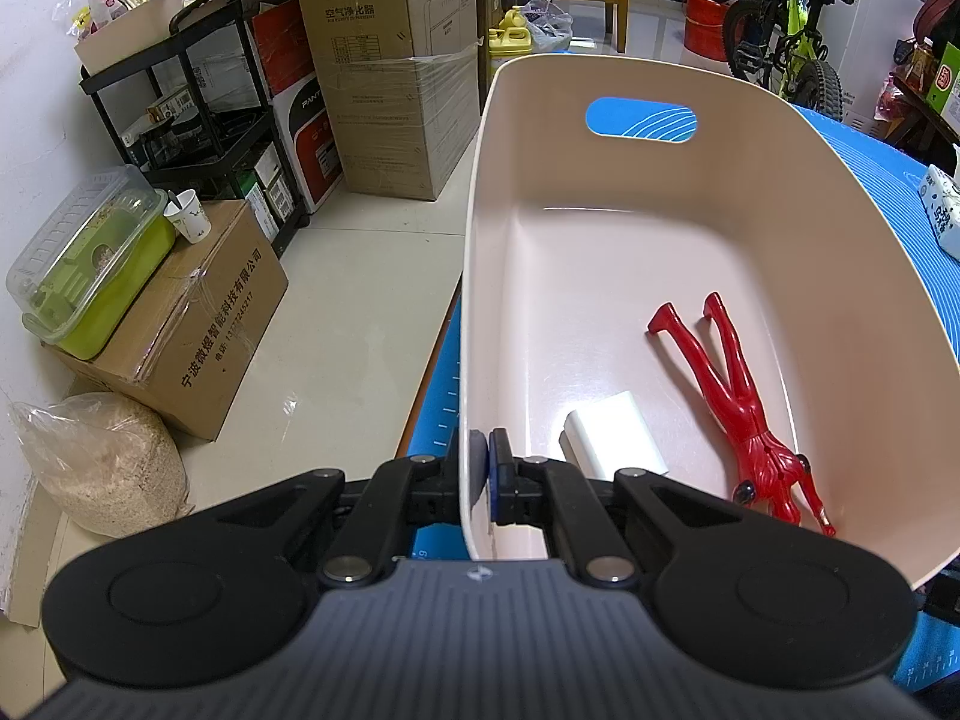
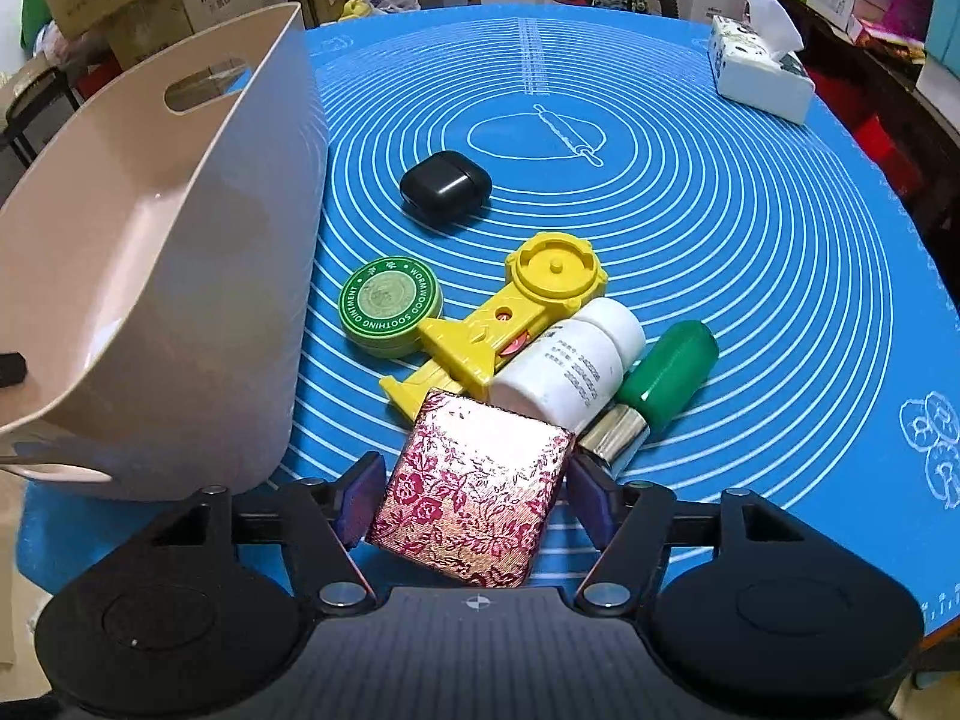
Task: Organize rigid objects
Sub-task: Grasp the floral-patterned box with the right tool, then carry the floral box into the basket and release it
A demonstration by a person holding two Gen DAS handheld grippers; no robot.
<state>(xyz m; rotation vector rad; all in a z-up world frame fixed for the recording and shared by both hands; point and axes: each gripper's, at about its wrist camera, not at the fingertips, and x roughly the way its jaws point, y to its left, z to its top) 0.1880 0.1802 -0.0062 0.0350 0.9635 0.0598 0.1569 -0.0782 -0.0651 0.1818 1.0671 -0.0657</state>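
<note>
One green tin (image 2: 389, 307) reads "WORMWOOD SOOTHING OINTMENT"; left claw (image 1: 485, 468) pinches basket (image 1: 474, 300), right claw (image 2: 477, 495) spread around box (image 2: 474, 495).

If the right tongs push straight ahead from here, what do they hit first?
The right tongs already straddle the floral red-and-gold box, with small gaps at both pads. Going straight on, the box would likely meet the white cylindrical bottle and the yellow plastic toy right behind it; depth is unclear.

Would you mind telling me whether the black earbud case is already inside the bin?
No, the earbud case lies on the blue mat, outside the bin.
</note>
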